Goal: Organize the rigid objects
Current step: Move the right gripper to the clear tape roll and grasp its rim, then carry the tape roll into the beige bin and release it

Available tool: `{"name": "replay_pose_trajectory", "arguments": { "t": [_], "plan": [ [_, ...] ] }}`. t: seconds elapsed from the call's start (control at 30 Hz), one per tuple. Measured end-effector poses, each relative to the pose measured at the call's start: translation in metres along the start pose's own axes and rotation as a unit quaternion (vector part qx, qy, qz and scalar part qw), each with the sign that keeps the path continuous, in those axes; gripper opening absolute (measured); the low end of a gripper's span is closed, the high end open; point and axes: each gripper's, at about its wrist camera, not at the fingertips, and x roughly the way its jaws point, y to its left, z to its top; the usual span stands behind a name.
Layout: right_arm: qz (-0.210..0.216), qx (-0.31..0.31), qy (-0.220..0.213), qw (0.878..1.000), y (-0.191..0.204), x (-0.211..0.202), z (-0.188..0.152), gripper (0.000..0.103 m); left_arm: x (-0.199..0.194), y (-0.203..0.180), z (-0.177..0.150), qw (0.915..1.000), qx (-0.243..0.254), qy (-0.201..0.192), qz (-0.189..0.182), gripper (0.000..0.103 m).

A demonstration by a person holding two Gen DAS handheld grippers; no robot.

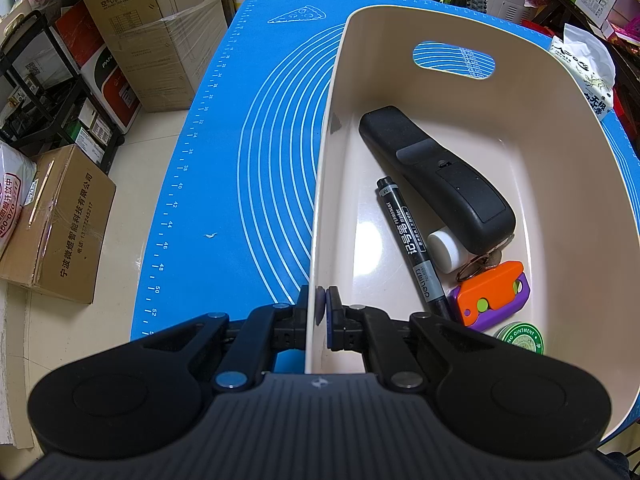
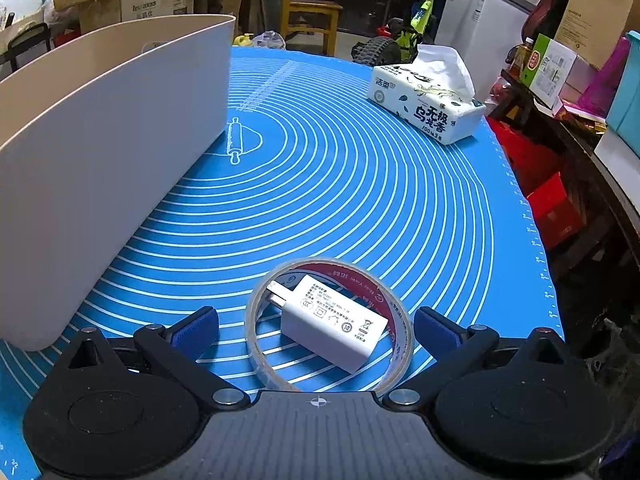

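left tongs [image 1: 322, 312] pinch the bin [image 1: 540, 128] wall to steady it, while the right tongs [image 2: 316, 330] stand spread around the tape roll [image 2: 394, 354] and charger [image 2: 334, 326], ready to grab.

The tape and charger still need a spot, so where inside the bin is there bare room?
The bin floor is bare along the left wall, beside the marker, and at the far end between the remote and the handle slot. The near right corner is crowded: white bottle, orange-purple toy, green tin.
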Motion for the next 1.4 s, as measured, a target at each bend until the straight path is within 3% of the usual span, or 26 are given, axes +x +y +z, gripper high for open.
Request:
{"name": "replay_pose_trajectory", "arguments": {
  "t": [0.37, 0.67, 0.9, 1.0, 1.4],
  "plan": [
    [0.01, 0.01, -0.011, 1.0, -0.002, -0.001, -0.003, 0.102, -0.001, 0.0, 0.0, 1.0, -0.001, 0.0, -0.001, 0.008],
    [0.015, 0.029, -0.018, 0.999, -0.014, -0.004, -0.001, 0.096, 0.0, 0.0, 0.0, 1.0, -0.001, -0.001, -0.001, 0.008],
    [0.015, 0.053, 0.003, 0.998, -0.022, 0.007, -0.004, 0.097, 0.0, -0.001, 0.0, 1.0, -0.001, -0.001, -0.001, 0.008],
    [0.023, 0.057, 0.006, 0.998, -0.021, 0.01, -0.006, 0.091, 0.0, 0.0, 0.0, 1.0, -0.001, -0.001, -0.001, 0.008],
    [0.021, 0.053, -0.021, 0.998, -0.015, -0.008, -0.004, 0.087, 0.0, -0.001, 0.0, 1.0, -0.001, -0.001, 0.0, 0.008]
  ]
}}
